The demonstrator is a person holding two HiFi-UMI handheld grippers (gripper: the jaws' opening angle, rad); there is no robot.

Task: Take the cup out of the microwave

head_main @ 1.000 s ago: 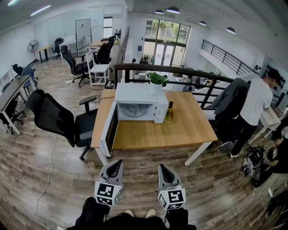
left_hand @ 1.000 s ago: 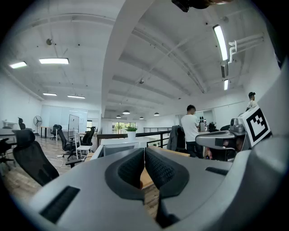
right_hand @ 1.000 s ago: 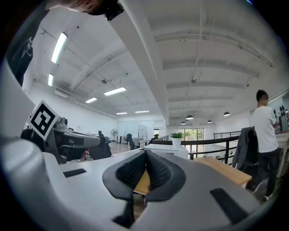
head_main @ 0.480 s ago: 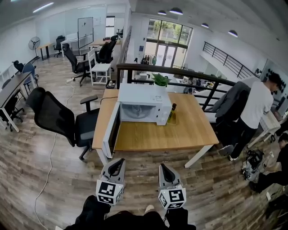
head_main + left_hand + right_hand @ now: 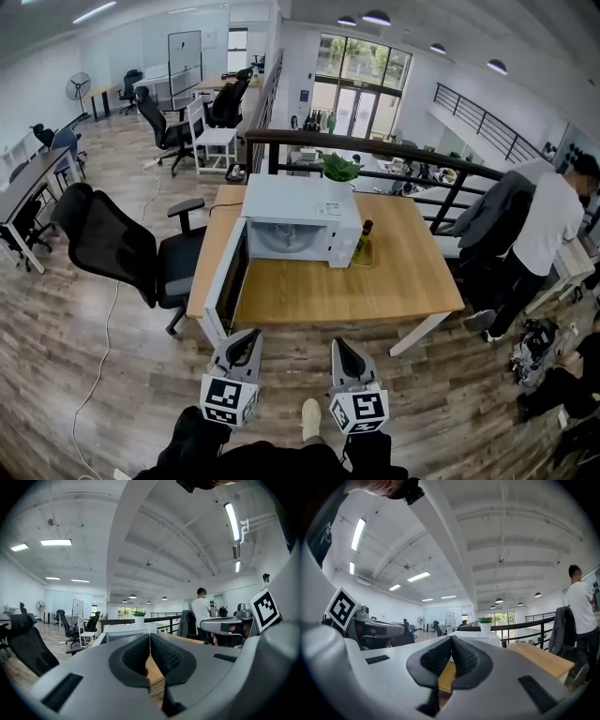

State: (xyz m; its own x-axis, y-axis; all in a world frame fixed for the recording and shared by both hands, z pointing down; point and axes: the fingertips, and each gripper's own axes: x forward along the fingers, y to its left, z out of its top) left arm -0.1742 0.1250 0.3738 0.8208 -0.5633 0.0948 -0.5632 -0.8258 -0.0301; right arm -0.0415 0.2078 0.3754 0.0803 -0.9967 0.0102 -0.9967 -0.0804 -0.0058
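A white microwave [image 5: 302,217] stands on a wooden table [image 5: 375,291], its door [image 5: 225,281] swung open toward me on the left. Its cavity looks pale and I cannot make out a cup inside. Both grippers hang side by side over the floor, short of the table's front edge and pointing level at it. My left gripper [image 5: 250,337] is shut and empty, its pads meeting in the left gripper view [image 5: 150,635], with the microwave [image 5: 125,631] beyond them. My right gripper [image 5: 337,345] is shut and empty too [image 5: 451,639], and the microwave [image 5: 474,637] shows past its jaws.
A dark bottle [image 5: 364,240] stands right of the microwave and a potted plant [image 5: 339,169] behind it. A black office chair [image 5: 117,246] sits left of the table. A dark railing [image 5: 412,155] runs behind it. A person [image 5: 548,225] stands at the right.
Both grippers have moved forward toward the table, still shut. The table and microwave look slightly closer.
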